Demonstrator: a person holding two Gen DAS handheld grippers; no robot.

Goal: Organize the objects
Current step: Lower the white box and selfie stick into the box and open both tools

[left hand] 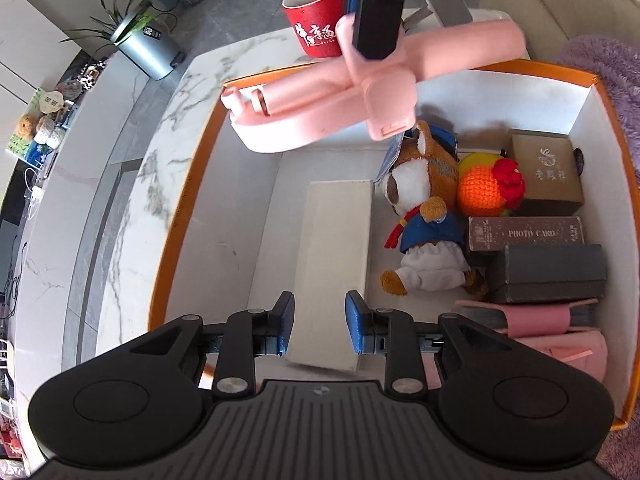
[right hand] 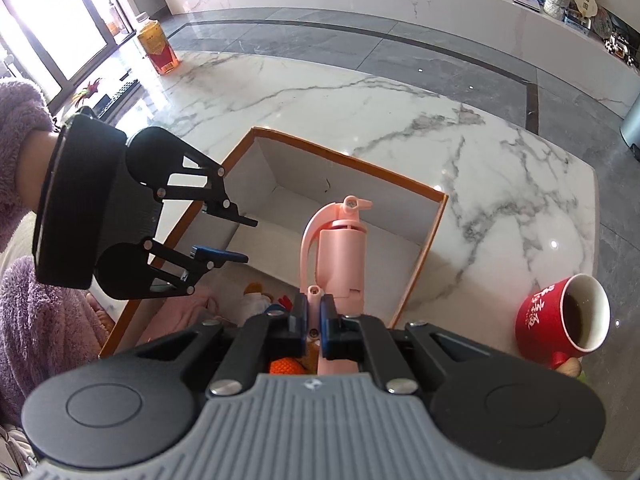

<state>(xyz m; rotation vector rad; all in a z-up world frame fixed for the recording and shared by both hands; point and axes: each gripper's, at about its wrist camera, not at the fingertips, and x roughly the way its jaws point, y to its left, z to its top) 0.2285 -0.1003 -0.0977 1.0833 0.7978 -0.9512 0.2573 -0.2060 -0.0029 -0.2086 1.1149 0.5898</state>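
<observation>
Now, right gripper (right hand: 314, 320) is pinching the pink toy fire extinguisher (right hand: 342, 256) by a thin pink tab at its lower end, jaws pressed nearly together on it. In the right wrist view the toy is hanging at centre frame over the orange-rimmed box (right hand: 344, 154); in the left wrist view it is stretching across the upper middle, above the box's far wall.

Left gripper (left hand: 320, 320) is hovering at lower centre of its own view, jaws standing partly apart with nothing pinched; a white carton (left hand: 334, 264) is lying on the box floor beneath the gap. From the right wrist view this gripper is showing at left, carried by a hand in a purple fleece sleeve (right hand: 20, 128).

Inside the box, right side of the left view: plush dog (left hand: 424, 216), orange crochet ball (left hand: 482, 192), brown boxes, a dark case, pink items.

Red mug (right hand: 560, 320) is standing on the marble table (right hand: 400, 112) outside the box, lower right of the right view.
</observation>
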